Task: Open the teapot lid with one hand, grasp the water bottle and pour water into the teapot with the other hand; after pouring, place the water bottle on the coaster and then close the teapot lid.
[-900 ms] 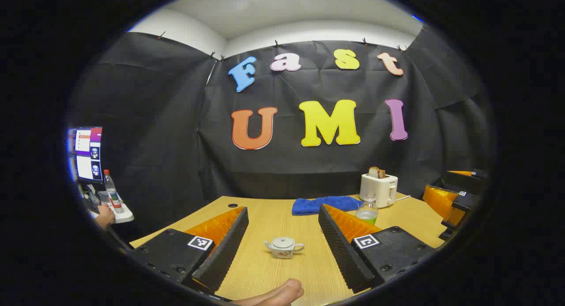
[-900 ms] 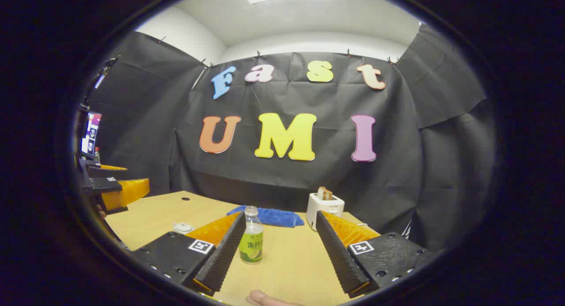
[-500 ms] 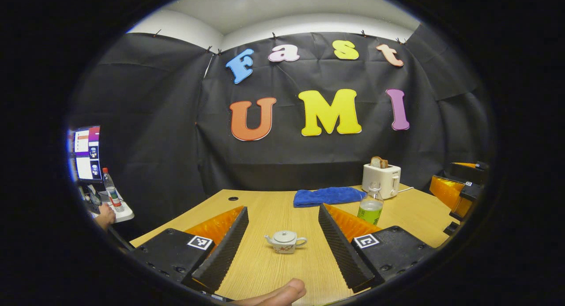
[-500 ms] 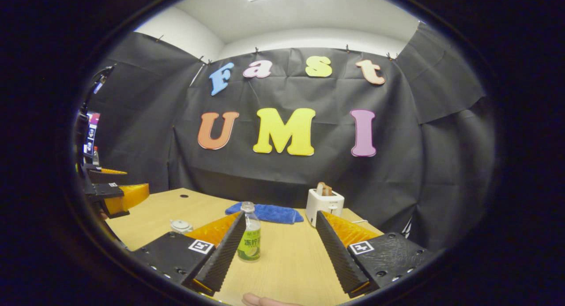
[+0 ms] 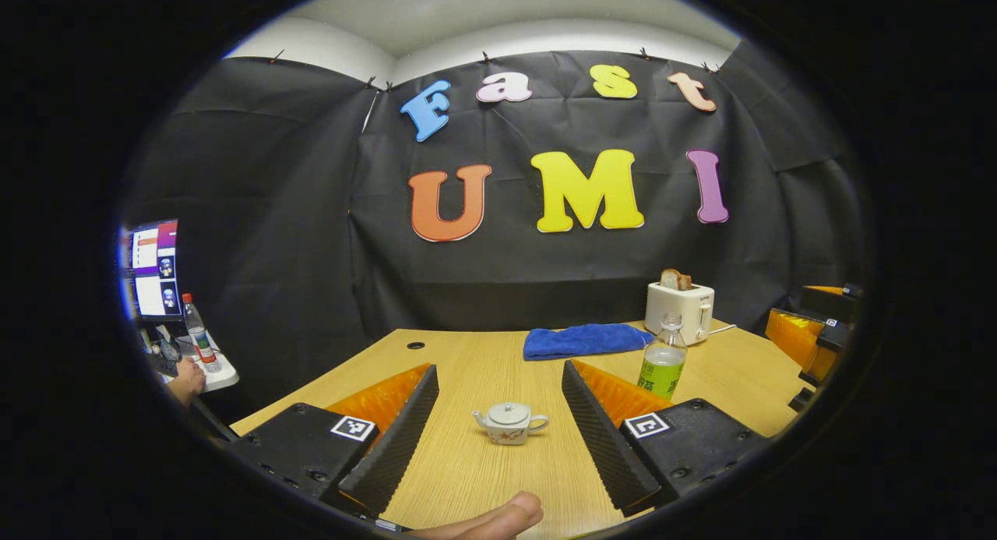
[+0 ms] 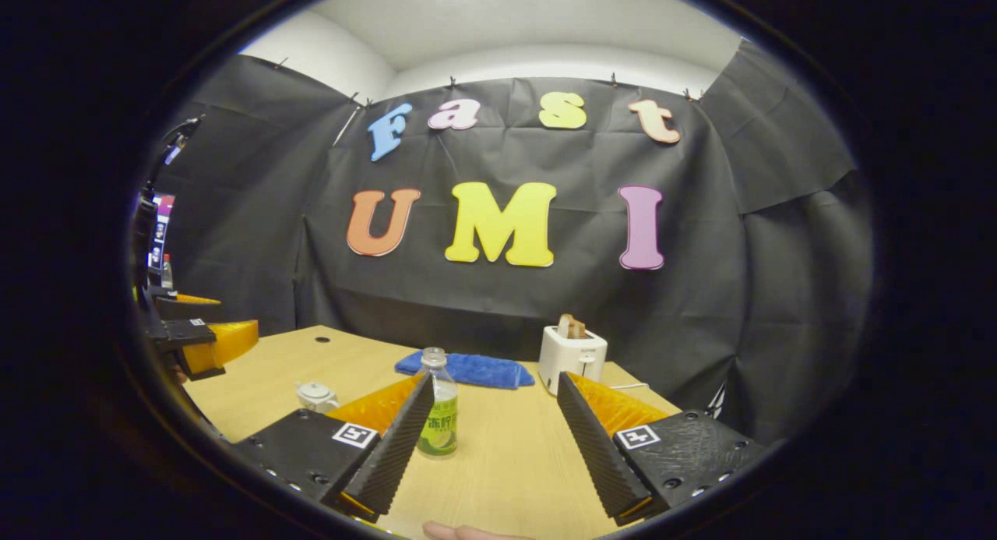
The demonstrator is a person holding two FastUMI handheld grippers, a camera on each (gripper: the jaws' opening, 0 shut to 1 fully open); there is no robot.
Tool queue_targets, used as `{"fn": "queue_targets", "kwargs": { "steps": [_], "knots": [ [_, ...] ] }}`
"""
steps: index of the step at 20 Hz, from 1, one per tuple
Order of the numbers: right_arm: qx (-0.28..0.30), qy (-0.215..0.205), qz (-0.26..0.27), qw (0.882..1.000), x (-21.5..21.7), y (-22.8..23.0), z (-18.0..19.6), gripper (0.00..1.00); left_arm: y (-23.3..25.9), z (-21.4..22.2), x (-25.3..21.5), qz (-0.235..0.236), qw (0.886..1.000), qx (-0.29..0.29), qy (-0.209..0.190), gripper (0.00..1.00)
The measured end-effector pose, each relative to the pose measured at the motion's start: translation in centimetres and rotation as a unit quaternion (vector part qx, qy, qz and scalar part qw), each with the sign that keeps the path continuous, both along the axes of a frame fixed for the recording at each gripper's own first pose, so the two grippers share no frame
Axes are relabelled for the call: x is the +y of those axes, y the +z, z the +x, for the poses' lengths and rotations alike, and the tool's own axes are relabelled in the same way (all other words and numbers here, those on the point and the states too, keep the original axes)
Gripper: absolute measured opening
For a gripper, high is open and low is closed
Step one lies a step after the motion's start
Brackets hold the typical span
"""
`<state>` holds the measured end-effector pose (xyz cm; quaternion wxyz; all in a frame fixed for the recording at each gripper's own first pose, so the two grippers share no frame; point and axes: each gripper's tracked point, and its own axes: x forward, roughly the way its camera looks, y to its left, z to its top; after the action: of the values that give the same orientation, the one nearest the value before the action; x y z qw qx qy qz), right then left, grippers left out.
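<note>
On the wooden table [image 5: 467, 478], lidded teapot [image 5: 509, 424] ahead of left gripper [image 5: 498, 415], jaws spread; water bottle [image 6: 439, 406] (upright) before right gripper [image 6: 495, 423], jaws spread

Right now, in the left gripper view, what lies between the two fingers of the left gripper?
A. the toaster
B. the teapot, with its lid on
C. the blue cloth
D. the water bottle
B: the teapot stands on the table between the open fingers of the left gripper, untouched, its lid on; the water bottle stands farther right.

Blue towel [image 5: 586, 341], white teapot [image 5: 509, 424] perhaps floral-patterned.
</note>
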<state>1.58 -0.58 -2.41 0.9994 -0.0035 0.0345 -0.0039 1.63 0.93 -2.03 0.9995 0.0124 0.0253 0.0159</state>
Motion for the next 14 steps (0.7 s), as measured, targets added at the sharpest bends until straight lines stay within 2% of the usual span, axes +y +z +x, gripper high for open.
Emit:
{"fn": "queue_targets", "kwargs": {
  "steps": [1,7,14],
  "knots": [
    [0.001,0.001,-0.001,1.000,0.1,0.0,0.0,0.95,-0.1,0.0,0.0,-0.001,1.000,0.001,0.000,1.00],
    [0.002,0.002,-0.006,1.000,0.4,-0.3,0.2,0.95,-0.7,1.0,0.5,-0.005,1.000,0.003,0.003,1.00],
    [0.006,-0.004,-0.008,1.000,-0.1,-0.6,0.6,0.95,-3.1,4.6,2.6,-0.020,1.000,0.011,0.008,1.00]
  ]
}}
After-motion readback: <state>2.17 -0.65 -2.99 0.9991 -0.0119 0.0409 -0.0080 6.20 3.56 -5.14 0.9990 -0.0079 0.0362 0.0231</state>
